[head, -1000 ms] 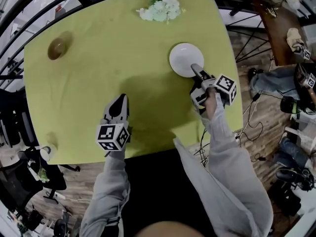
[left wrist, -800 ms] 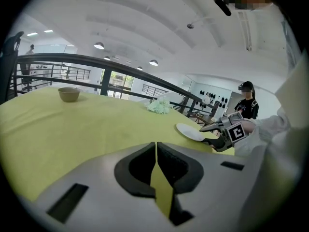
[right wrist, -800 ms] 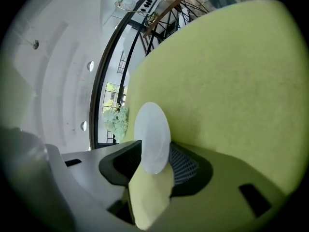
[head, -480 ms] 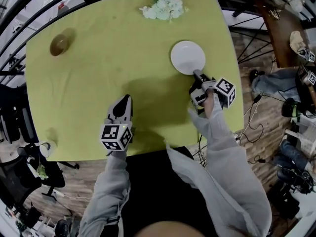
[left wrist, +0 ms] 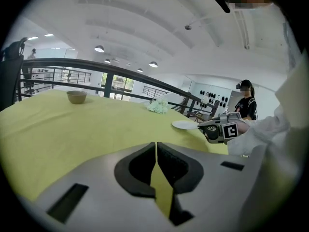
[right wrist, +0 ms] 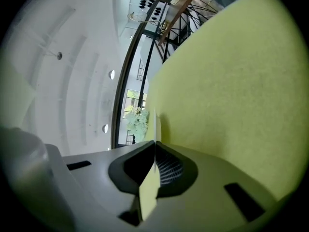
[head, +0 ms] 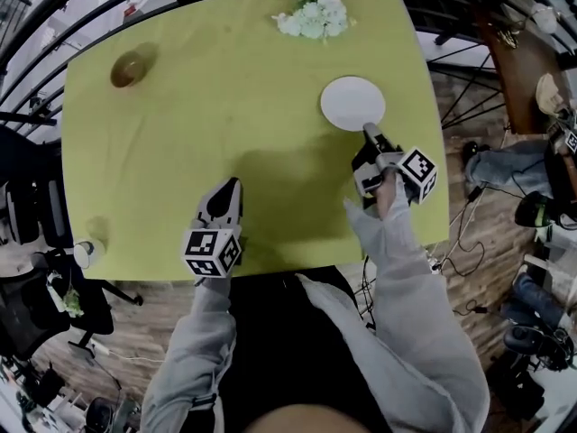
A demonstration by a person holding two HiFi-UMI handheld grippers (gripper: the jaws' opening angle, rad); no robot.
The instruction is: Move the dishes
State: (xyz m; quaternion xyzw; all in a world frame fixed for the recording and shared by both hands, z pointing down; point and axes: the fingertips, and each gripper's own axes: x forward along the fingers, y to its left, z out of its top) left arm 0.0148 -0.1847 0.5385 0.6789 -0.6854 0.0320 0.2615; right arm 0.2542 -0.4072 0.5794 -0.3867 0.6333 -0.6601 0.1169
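A white plate [head: 352, 103] lies on the yellow-green table [head: 225, 106] at the right. My right gripper [head: 370, 132] is shut on its near rim; its jaws have just been closing, with the rim between them. The right gripper view shows the plate [right wrist: 157, 124] edge-on, running out from the closed pads of my right gripper [right wrist: 155, 144]. A brown bowl [head: 129, 69] stands at the far left corner. My left gripper [head: 224, 197] hovers near the front edge, shut and empty. In the left gripper view, beyond my left gripper [left wrist: 156, 146], are the bowl [left wrist: 76, 96] and the plate [left wrist: 185, 124].
A bunch of pale flowers [head: 315, 16] lies at the table's far edge. Black railings run behind the table. A dark chair and a small white cup [head: 83, 253] stand off the left side. Cables and gear lie on the wooden floor at the right.
The right gripper's jaws have closed on the plate's near rim. The left gripper stays shut near the front edge. The head view has shifted a little.
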